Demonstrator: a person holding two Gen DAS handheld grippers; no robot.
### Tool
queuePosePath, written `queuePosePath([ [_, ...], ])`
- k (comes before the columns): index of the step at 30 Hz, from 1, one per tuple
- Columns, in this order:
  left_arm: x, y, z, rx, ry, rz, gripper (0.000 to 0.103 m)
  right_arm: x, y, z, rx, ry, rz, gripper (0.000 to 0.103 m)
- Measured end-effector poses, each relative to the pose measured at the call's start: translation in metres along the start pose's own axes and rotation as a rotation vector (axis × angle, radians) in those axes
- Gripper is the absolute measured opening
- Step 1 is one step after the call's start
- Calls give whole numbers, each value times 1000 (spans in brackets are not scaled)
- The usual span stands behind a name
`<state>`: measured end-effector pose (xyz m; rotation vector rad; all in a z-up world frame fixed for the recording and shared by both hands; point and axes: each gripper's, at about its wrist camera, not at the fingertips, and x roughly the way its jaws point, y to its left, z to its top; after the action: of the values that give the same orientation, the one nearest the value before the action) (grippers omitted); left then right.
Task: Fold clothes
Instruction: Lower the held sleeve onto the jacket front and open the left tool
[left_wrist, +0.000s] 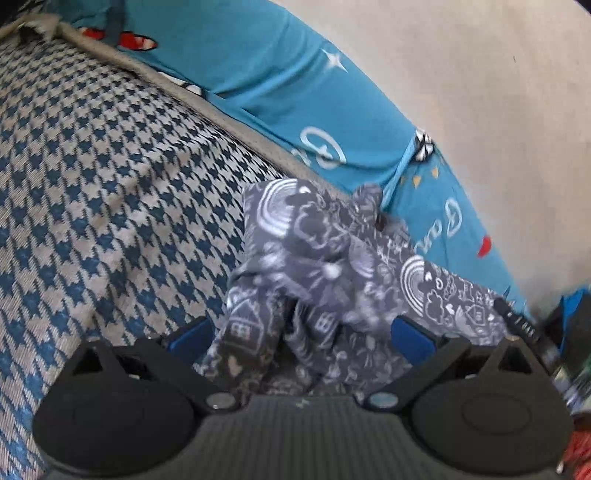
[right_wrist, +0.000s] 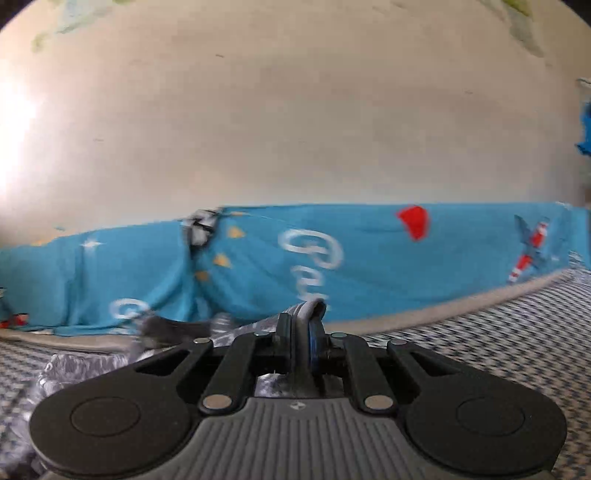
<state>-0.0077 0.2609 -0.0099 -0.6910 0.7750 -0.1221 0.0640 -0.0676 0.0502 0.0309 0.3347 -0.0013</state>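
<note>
Here the right gripper (right_wrist: 303, 343) clamps the grey garment (left_wrist: 325, 266), bunched between the spread left gripper (left_wrist: 299, 332).

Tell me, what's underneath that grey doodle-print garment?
The grey garment lies bunched on a blue-and-grey houndstooth cover, which shows all around it. Whatever sits directly beneath the bunched folds is covered. The right gripper pinches one edge; the left gripper stands open around the cloth.

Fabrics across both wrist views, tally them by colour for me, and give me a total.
Grey doodle-print garment: 1
Bright blue printed sheet: 1
Blue-and-grey houndstooth cover: 1
Total: 3
</note>
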Motion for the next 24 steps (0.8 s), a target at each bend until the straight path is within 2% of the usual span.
queuePosePath([
  [2,5,-7,-3,46,-5,36,103,4,-7,-3,1,28,-35,8],
  [6,14,-21,-8,137,-16,107,103,5,-13,-9,-6,64,-51,9],
  [8,19,-28,-11,183,-22,143,103,3,-15,-9,2,72,-42,20],
  [15,34,-48,-22,316,-77,307,103,-3,-5,-11,-27,77,15,27],
  [20,37,-44,-18,306,-79,298,103,-3,3,-17,-33,113,92,28],
  [24,25,-32,-14,213,-100,214,103,-6,11,-18,-18,132,196,28],
])
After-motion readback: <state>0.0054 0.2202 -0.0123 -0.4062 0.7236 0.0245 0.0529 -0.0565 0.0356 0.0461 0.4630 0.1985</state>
